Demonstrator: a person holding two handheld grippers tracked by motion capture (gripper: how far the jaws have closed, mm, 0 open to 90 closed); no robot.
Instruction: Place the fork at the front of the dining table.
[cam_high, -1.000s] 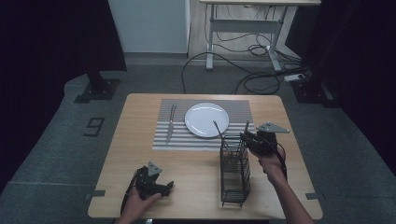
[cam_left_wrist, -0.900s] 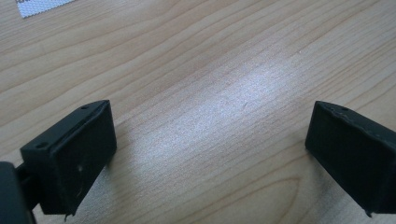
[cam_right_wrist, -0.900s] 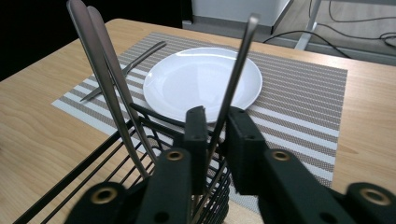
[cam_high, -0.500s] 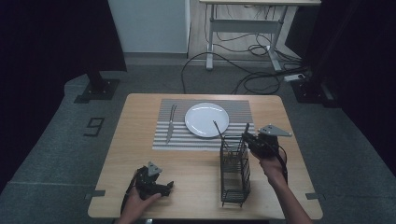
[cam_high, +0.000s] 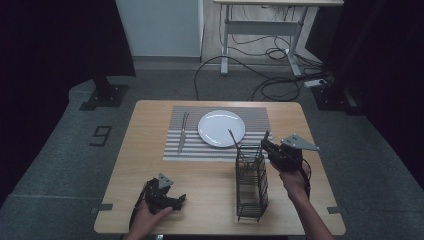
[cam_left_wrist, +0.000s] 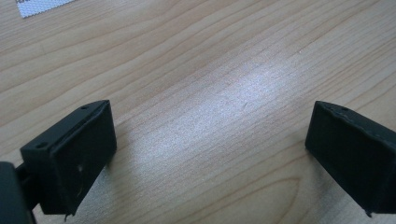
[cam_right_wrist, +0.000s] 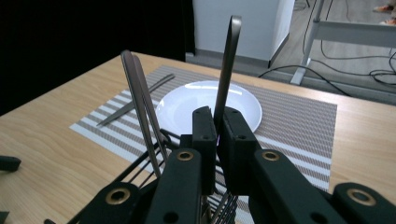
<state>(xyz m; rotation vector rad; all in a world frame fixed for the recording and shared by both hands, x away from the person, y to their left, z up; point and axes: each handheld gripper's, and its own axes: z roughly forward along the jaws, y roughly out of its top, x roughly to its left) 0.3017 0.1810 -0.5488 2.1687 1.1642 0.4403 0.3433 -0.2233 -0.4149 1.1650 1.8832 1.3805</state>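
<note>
Handle (cam_right_wrist: 229, 65) of one utensil sits pinched between the right gripper (cam_right_wrist: 217, 126) pads, standing upright above them in the wire caddy (cam_high: 251, 182); lift straight up, avoiding neighbouring handles (cam_right_wrist: 137, 98); left gripper (cam_left_wrist: 210, 144) rests spread, empty.

Right tongs (cam_right_wrist: 217, 135) clamped, jaws just closing; left tongs (cam_left_wrist: 210, 144) agape.

Your left gripper (cam_left_wrist: 210, 154) low over the bare wooden tabletop (cam_left_wrist: 219, 84), its two black jaws spread wide apart with nothing between them, a pale glare on the grain, a corner of the striped placemat (cam_left_wrist: 39, 5) at top left
</note>
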